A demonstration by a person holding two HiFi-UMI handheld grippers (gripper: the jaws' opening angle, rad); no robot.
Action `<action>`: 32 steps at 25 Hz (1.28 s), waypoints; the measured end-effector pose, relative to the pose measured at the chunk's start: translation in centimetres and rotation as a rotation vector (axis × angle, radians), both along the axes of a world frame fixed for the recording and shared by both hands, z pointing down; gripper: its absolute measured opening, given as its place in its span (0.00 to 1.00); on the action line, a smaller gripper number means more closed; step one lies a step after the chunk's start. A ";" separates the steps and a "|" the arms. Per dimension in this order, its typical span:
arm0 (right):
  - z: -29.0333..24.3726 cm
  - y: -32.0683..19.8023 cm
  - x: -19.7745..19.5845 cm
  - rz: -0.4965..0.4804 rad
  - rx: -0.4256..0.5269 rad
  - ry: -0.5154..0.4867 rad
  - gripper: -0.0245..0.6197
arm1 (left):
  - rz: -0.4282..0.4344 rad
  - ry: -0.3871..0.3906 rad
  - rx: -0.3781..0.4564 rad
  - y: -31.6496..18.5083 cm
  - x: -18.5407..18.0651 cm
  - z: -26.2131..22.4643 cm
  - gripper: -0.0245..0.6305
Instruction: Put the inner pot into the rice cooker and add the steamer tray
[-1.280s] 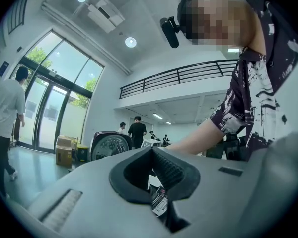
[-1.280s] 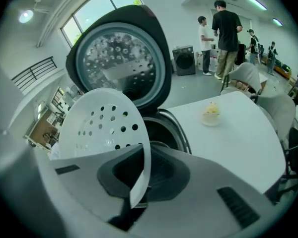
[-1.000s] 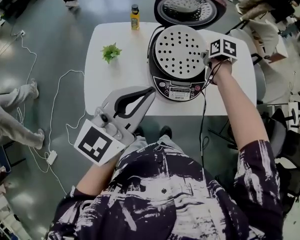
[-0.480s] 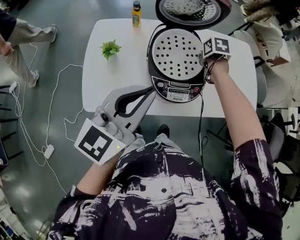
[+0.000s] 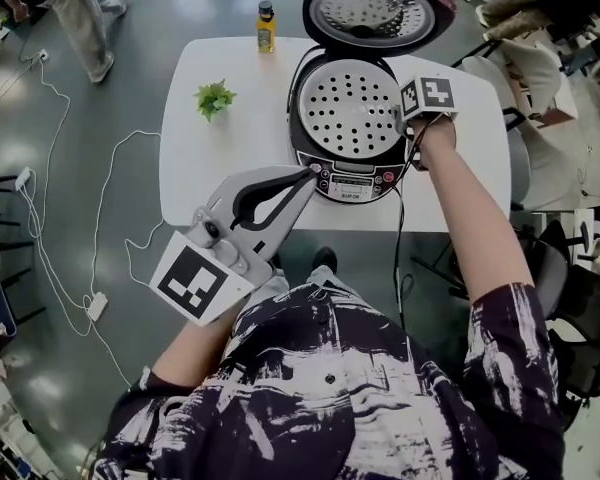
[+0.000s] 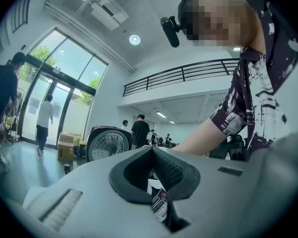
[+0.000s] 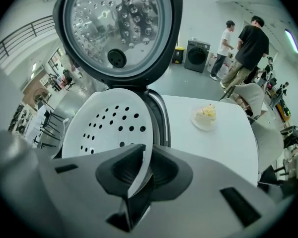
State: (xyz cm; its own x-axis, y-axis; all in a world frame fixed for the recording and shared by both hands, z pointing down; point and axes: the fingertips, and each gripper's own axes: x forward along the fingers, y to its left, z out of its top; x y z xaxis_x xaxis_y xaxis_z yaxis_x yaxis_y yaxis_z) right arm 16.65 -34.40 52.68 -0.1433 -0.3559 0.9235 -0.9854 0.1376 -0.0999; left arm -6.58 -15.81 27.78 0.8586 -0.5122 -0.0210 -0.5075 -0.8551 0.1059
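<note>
The rice cooker stands open on the white table, its lid tipped back. The white perforated steamer tray lies flat in its mouth; the inner pot is hidden beneath it. My right gripper points steeply down at the tray's right rim. In the right gripper view the tray has its thin rim between the jaws of the right gripper. These jaws have just been opening slightly, with no clear gap showing. My left gripper is shut and empty, level, its tip beside the cooker's control panel.
A small green plant and a yellow bottle stand on the table at the left. A small plate with food sits right of the cooker. The cooker's cord hangs off the front edge. Cables lie on the floor and people stand nearby.
My right gripper has rolled a little at the tray's rim and stayed in place. The left gripper has kept still. A person has walked along the upper left.
</note>
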 end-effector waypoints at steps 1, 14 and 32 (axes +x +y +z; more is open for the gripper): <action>-0.1 0.1 0.1 0.000 0.004 -0.004 0.10 | 0.006 0.000 0.000 0.0 0.2 0.0 0.04; -1.2 1.3 -0.2 -0.068 0.035 -0.055 0.17 | 0.045 -0.011 0.011 0.8 2.2 -0.9 0.04; 0.2 1.2 -0.2 -0.299 0.056 0.252 0.24 | 0.021 -0.016 -0.006 1.6 2.2 -0.4 0.04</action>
State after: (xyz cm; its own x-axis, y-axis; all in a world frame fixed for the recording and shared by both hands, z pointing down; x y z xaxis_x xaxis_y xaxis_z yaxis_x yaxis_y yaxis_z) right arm 16.44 -33.22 52.88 -0.0193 -0.3836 0.9233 -0.8938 0.4204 0.1560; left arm -4.33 -14.19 27.40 0.8696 -0.4937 -0.0038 -0.4907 -0.8652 0.1029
